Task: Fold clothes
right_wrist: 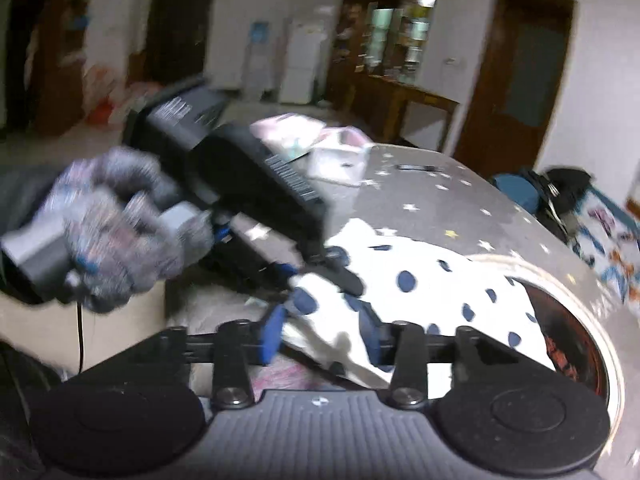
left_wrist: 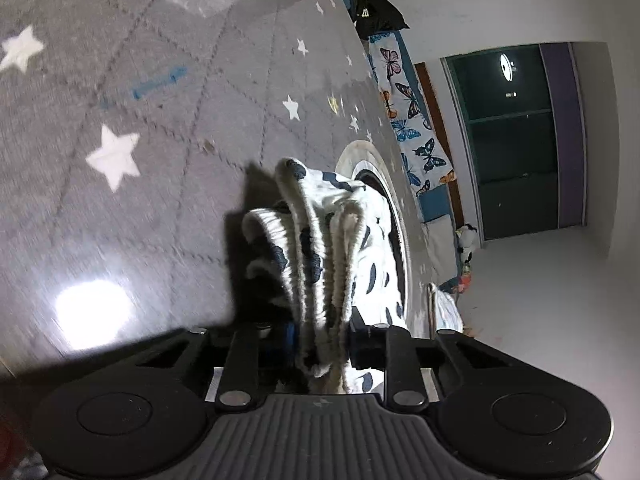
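Note:
A white garment with dark blue spots [left_wrist: 340, 240] is bunched in folds between the fingers of my left gripper [left_wrist: 320, 336], which is shut on it above the grey star-patterned table [left_wrist: 120, 100]. In the right wrist view the same garment [right_wrist: 432, 280] drapes over a round tray. My right gripper [right_wrist: 324, 340] is closed on the garment's near edge between blue pads [right_wrist: 272, 332]. The left gripper [right_wrist: 320, 256], held by a grey-gloved hand [right_wrist: 120, 228], grips the cloth just beyond it.
A round white-rimmed tray [left_wrist: 360, 156] with a dark red centre [right_wrist: 568, 340] lies under the garment. Pink and white clothes [right_wrist: 320, 140] are piled at the table's far end. A butterfly-print cloth [left_wrist: 412, 120] hangs beyond the table edge.

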`<move>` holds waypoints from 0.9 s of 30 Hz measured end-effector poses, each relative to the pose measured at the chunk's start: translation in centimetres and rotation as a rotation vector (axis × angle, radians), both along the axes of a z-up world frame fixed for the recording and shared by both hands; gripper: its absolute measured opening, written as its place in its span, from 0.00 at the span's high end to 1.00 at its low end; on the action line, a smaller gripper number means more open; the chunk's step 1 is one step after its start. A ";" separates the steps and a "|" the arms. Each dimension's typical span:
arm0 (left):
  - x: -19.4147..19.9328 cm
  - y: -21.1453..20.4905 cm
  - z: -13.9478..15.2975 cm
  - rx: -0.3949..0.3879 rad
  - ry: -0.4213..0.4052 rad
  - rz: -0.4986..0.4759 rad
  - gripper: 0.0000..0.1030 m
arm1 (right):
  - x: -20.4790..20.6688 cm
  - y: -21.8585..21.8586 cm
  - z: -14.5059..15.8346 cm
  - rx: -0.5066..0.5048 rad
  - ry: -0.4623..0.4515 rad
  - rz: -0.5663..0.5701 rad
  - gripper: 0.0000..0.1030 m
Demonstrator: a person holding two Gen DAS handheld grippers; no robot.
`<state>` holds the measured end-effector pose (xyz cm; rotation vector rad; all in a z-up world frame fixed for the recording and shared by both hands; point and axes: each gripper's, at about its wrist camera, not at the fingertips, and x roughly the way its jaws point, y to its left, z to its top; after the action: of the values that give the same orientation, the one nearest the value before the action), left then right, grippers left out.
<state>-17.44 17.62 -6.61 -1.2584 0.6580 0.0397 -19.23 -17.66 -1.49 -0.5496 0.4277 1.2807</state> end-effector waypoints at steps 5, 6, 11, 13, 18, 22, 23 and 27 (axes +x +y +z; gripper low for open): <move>-0.3 1.1 0.8 0.096 0.007 -0.059 0.75 | 3.9 -2.2 0.9 0.045 0.076 -0.193 0.56; -0.4 1.4 1.1 0.121 0.010 -0.068 0.75 | 4.9 -2.5 0.9 0.050 0.089 -0.239 0.56; -1.6 3.2 2.2 0.232 0.029 -0.110 0.75 | 10.1 -4.0 -0.2 0.053 0.201 -0.404 0.56; -2.0 3.8 2.4 0.274 0.042 -0.119 0.75 | 11.6 -4.2 -1.1 0.055 0.258 -0.445 0.56; -2.1 3.7 2.9 0.319 0.045 -0.138 0.74 | 14.4 -3.9 -3.0 0.084 0.383 -0.496 0.57; -2.4 3.8 2.8 0.334 0.043 -0.153 0.72 | 15.0 -3.0 -4.1 0.114 0.463 -0.504 0.62; -2.2 3.9 2.8 0.337 0.044 -0.154 0.72 | 15.0 -2.9 -4.2 0.119 0.476 -0.505 0.70; -1.8 3.8 3.6 0.385 0.048 -0.168 0.74 | 14.9 -3.0 -4.4 0.145 0.501 -0.504 0.89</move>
<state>-19.20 21.41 -3.05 -0.8321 0.7553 0.0554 -4.29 -20.67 -5.87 0.0205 0.8245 0.9363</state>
